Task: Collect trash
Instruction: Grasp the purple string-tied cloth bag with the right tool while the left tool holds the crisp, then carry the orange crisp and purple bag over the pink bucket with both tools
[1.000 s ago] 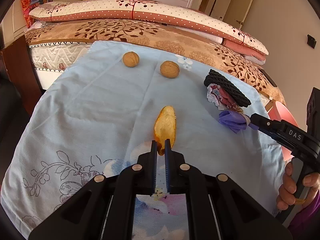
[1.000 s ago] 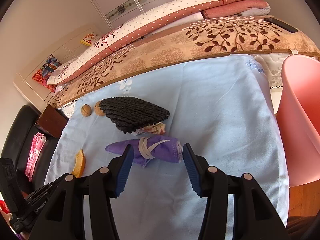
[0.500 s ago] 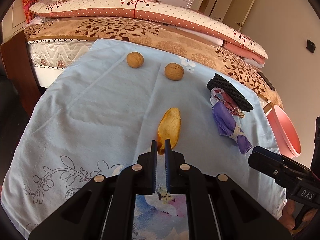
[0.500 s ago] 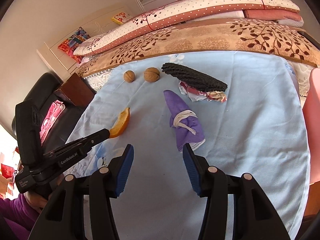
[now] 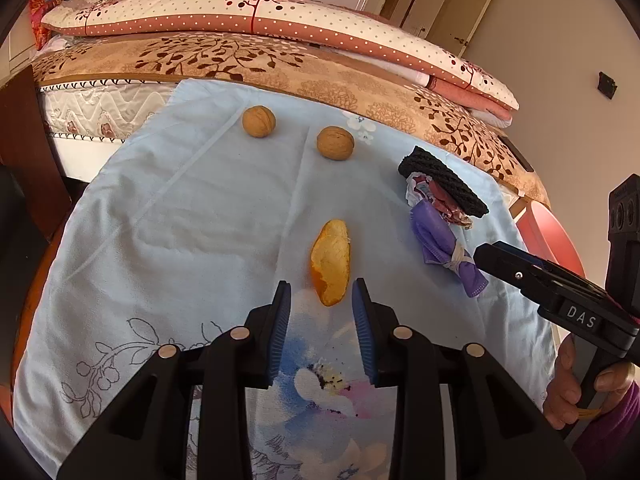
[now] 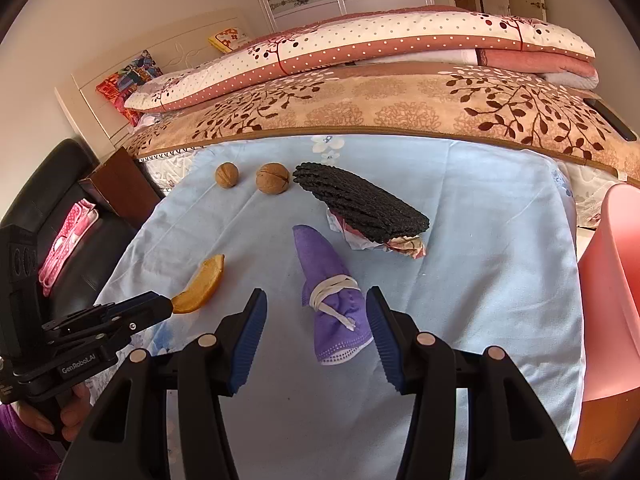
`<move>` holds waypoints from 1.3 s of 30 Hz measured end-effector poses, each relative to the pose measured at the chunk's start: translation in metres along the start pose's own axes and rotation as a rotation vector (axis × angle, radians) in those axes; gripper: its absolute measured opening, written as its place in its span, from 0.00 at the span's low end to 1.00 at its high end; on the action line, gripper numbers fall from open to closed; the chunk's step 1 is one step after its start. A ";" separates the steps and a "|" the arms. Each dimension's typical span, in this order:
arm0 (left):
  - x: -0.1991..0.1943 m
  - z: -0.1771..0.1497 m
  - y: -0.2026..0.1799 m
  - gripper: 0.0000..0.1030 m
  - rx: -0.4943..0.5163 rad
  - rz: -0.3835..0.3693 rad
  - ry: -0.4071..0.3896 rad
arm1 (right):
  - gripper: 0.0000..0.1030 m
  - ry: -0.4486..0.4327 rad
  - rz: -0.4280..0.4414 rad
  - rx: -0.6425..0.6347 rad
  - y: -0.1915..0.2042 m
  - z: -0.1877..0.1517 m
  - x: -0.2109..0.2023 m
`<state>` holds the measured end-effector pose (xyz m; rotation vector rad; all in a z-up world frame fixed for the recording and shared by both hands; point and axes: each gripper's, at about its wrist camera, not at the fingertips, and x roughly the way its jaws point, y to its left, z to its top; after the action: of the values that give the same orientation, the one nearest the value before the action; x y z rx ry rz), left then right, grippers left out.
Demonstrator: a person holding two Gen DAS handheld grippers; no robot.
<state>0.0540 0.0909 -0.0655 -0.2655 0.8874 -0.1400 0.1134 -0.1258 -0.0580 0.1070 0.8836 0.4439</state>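
An orange peel [image 5: 331,266] lies on the blue cloth, its near tip between the fingers of my left gripper [image 5: 321,286]. The jaws are opening and the pads stand clear of the peel. My right gripper [image 6: 316,294] is open, with a rolled purple mask [image 6: 332,312] tied by a white strap lying lengthwise between its fingers, untouched. Beyond the mask, a crumpled wrapper [image 6: 404,246] sticks out from under a black woven mat [image 6: 360,200]. In the left wrist view the right gripper [image 5: 486,254] reaches in beside the mask [image 5: 440,240].
Two walnuts [image 5: 259,121] [image 5: 335,143] sit at the far side of the cloth. A pink bin [image 6: 616,280] stands off the table's right edge. A bed with folded quilts lies behind, a dark chair [image 6: 60,200] to the left.
My left jaws, shut at the peel's near tip, have opened around it. The right gripper has swung round, so the mask now lies lengthwise between its fingers.
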 end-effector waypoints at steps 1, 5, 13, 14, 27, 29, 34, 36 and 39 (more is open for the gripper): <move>0.001 0.001 -0.001 0.31 0.001 0.001 -0.001 | 0.50 0.004 -0.007 -0.006 0.000 0.001 0.003; 0.004 0.003 -0.004 0.31 0.014 0.018 -0.024 | 0.50 0.015 -0.029 -0.021 -0.003 0.005 0.013; 0.024 0.005 -0.008 0.31 0.031 0.068 0.027 | 0.48 0.077 -0.040 -0.044 -0.002 0.004 0.033; 0.027 0.004 -0.008 0.30 0.033 0.071 0.036 | 0.40 0.083 -0.044 -0.049 -0.002 0.003 0.034; 0.023 0.004 -0.013 0.04 0.033 0.108 0.044 | 0.31 0.066 0.002 -0.014 -0.004 -0.009 0.008; 0.018 0.008 -0.017 0.04 0.034 0.107 0.032 | 0.31 0.044 0.012 -0.003 -0.006 -0.008 -0.003; 0.005 0.019 -0.034 0.04 0.044 0.085 -0.004 | 0.31 -0.019 0.028 0.035 -0.016 -0.005 -0.033; 0.001 0.025 -0.043 0.04 0.052 0.066 -0.015 | 0.31 -0.048 0.024 0.053 -0.022 -0.003 -0.045; -0.004 0.033 -0.063 0.04 0.078 0.041 -0.035 | 0.31 -0.087 0.011 0.083 -0.034 0.000 -0.063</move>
<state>0.0768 0.0376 -0.0246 -0.1768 0.8499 -0.1309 0.0898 -0.1828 -0.0213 0.2061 0.8159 0.4099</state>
